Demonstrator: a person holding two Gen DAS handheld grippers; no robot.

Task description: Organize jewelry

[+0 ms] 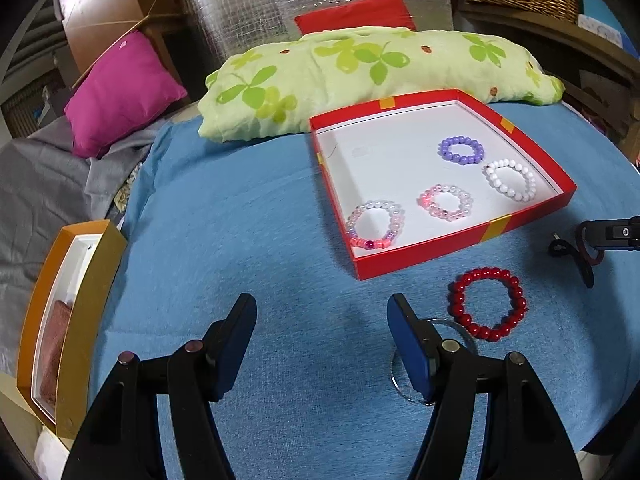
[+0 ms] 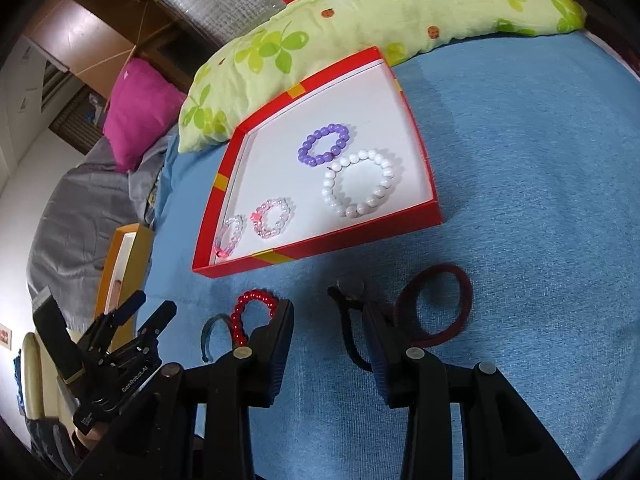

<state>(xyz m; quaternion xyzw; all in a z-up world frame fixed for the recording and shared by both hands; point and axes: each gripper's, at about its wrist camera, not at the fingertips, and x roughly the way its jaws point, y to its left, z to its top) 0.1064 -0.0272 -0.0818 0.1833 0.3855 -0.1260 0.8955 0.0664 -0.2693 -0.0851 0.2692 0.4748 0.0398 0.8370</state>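
Note:
A shallow red box [image 1: 440, 256] [image 2: 320, 246] lies on the blue cloth. It holds a purple bead bracelet [image 1: 444, 148] [image 2: 308, 152], a white one [image 1: 490, 174] [image 2: 330, 184], a pink one [image 1: 430, 200] [image 2: 276, 204] and a pale one with a red clasp [image 1: 372, 244] [image 2: 224, 248]. In front of the box lies a red bead bracelet [image 1: 456, 300] [image 2: 240, 312]. My left gripper [image 1: 322, 312] [image 2: 136, 312] stands open over bare cloth, left of it. My right gripper [image 2: 328, 316] is open, a black hair tie [image 2: 348, 344] [image 1: 572, 256] lying by its right finger. A maroon hair band [image 2: 464, 292] lies just right.
A clear bangle [image 1: 400, 388] [image 2: 208, 328] lies partly behind a finger in each view. A green clover pillow [image 1: 360, 68] [image 2: 360, 20] borders the box at the back. An orange box [image 1: 92, 280] [image 2: 140, 248] sits at the cloth's left edge, near a magenta cushion [image 1: 120, 92] and grey blanket [image 1: 40, 184].

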